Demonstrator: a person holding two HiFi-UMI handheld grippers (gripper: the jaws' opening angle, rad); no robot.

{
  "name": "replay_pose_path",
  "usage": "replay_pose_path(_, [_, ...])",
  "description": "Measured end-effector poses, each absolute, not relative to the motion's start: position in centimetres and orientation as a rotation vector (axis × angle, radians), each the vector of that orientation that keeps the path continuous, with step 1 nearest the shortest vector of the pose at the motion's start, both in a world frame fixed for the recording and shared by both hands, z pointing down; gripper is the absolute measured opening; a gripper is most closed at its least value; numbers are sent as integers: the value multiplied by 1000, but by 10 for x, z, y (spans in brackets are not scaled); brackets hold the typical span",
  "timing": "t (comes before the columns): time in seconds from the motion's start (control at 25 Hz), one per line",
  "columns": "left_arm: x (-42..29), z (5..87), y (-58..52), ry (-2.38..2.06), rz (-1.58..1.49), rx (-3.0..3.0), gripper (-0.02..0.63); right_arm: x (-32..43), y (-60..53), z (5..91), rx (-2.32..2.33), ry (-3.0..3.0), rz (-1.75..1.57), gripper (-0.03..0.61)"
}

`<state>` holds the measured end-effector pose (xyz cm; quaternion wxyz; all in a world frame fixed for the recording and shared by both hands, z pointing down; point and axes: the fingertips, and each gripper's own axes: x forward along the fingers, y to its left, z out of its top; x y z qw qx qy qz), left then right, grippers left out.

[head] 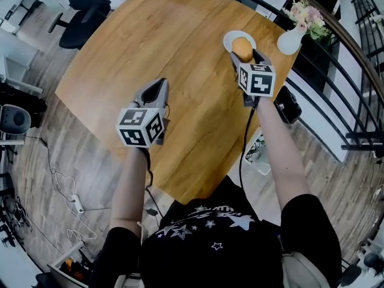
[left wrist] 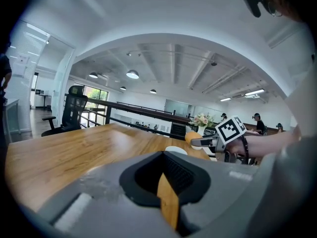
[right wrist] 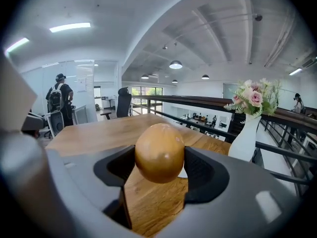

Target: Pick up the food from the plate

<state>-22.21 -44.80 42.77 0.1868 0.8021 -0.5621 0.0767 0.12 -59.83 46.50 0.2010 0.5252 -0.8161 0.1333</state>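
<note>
A round, golden-brown piece of food (right wrist: 159, 152) sits between the pads of my right gripper (right wrist: 159, 156), which is shut on it. In the head view the food (head: 242, 47) is at the far right of the round wooden table (head: 168, 47), over the small white plate (head: 231, 36). From the left gripper view the food (left wrist: 190, 136) hangs slightly above and to the right of the plate (left wrist: 176, 149). My left gripper (head: 157, 87) hovers over the table's middle, jaws together with nothing in them (left wrist: 166, 165).
A white vase with pink flowers (head: 290, 41) stands just right of the plate, close to the table edge and a dark railing (head: 336, 59). A black office chair (head: 81, 17) is at the far left. Cables lie on the floor (head: 63, 185).
</note>
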Motion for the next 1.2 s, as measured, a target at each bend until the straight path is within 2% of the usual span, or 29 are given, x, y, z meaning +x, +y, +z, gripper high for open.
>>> replay_pose_path(0.76, [-221, 428, -325, -1461, 181, 2351, -2, -24, -423, 428, 1516, -2362, 368, 311])
replay_pose_path(1.2, [-191, 440, -275, -1384, 179, 2383, -2, -25, -326, 439, 1418, -2439, 397, 311])
